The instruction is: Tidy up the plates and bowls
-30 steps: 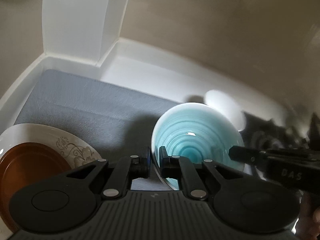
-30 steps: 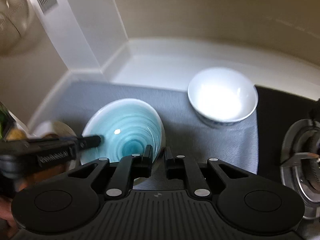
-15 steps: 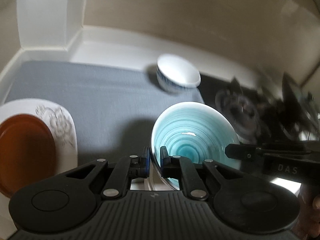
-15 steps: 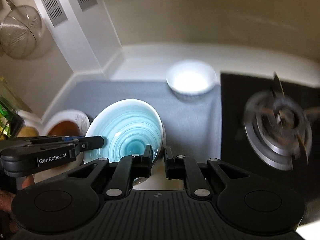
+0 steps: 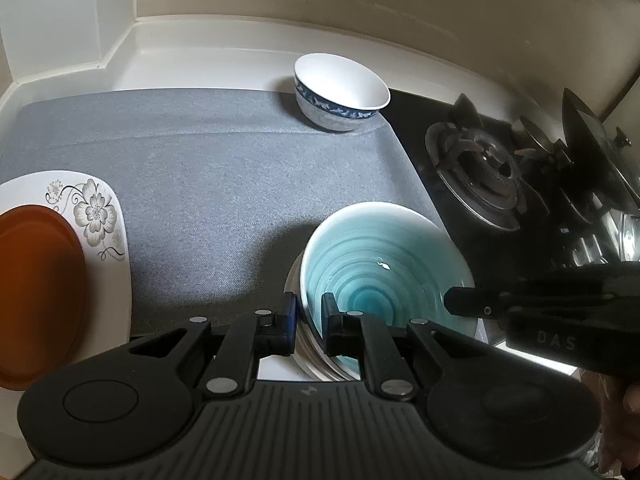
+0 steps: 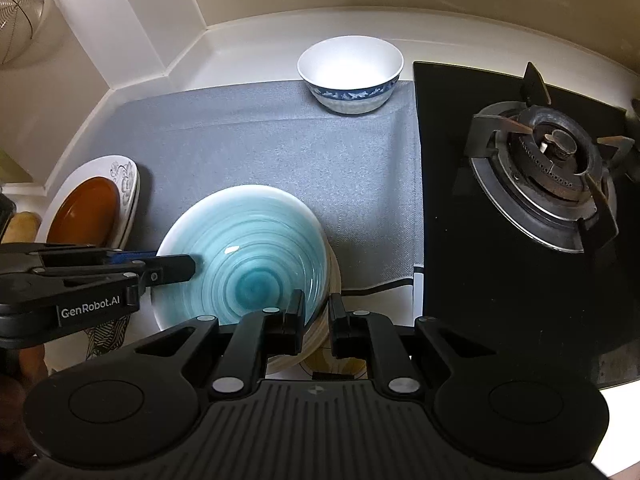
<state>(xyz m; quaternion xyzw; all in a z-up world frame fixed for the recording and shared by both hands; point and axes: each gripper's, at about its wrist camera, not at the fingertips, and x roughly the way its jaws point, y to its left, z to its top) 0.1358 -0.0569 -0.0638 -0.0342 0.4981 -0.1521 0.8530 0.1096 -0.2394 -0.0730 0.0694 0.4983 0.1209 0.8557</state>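
Teal bowl (image 5: 384, 264): glazed with rings inside, white rim; held over the near edge of the grey mat, gripped from both sides; underside hidden, so contact with the mat could not be told.
Left gripper (image 5: 310, 320): jaws closed on the teal bowl's rim, one finger inside, one outside.
Right gripper (image 6: 316, 318): jaws also clamped on the teal bowl's rim at the opposite side, left finger inside, right finger outside.
Pale dish (image 6: 320, 344): ridged edge showed just under the teal bowl at the right gripper; what it was could not be told.
Blue-banded bowl (image 6: 351, 74): white inside, upright at the far edge of the mat, well apart from the teal bowl.
Floral plate (image 5: 94, 212): white, at the mat's left side.
Brown plate (image 5: 38, 292): lay on the floral plate.
Grey mat (image 5: 224, 172): spread on the white counter (image 5: 208, 60).
Gas burner (image 6: 548, 172): on black hob right of the mat.
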